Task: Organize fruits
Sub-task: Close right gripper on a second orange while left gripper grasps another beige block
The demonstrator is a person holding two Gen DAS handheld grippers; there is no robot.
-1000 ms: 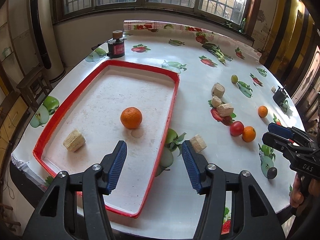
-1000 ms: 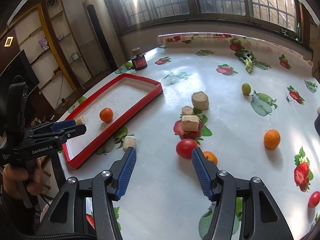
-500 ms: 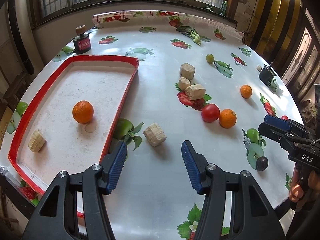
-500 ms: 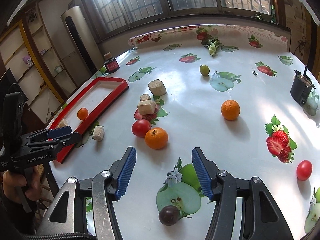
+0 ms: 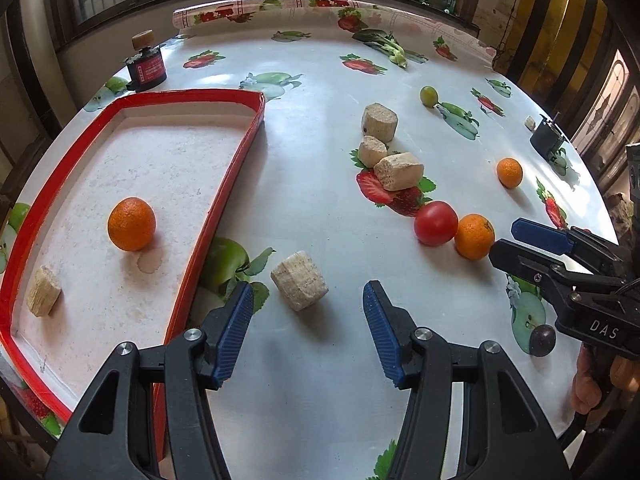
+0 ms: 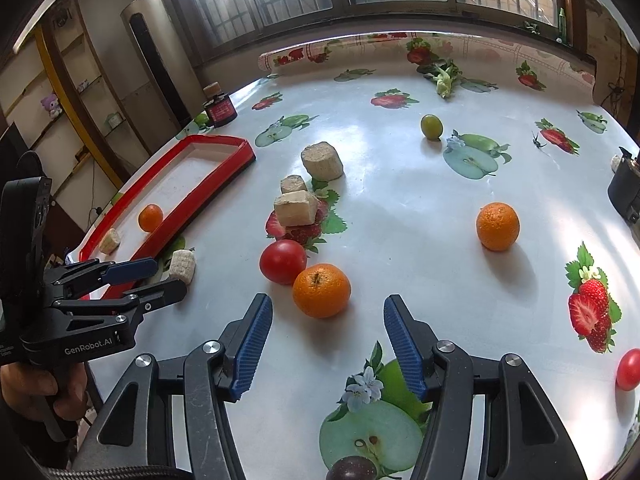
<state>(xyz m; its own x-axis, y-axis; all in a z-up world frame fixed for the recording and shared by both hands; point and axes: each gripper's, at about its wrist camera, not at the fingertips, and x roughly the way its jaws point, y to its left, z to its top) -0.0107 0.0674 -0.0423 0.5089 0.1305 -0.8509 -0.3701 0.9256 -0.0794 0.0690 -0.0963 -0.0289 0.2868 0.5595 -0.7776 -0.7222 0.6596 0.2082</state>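
The orange point(image 6: 321, 290) sits just ahead of the right gripper point(image 6: 328, 338), whose fingers are wide apart, stem up; the left gripper point(image 5: 306, 330) is spread wide too.

L hand-held gripper point(image 5: 306, 334) jaws apart, beige block point(image 5: 299, 286) just ahead; orange point(image 5: 131, 223) in red tray point(image 5: 224, 184).

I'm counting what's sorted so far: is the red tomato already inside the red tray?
No, the red tomato sits on the tablecloth beside an orange, well outside the red tray.
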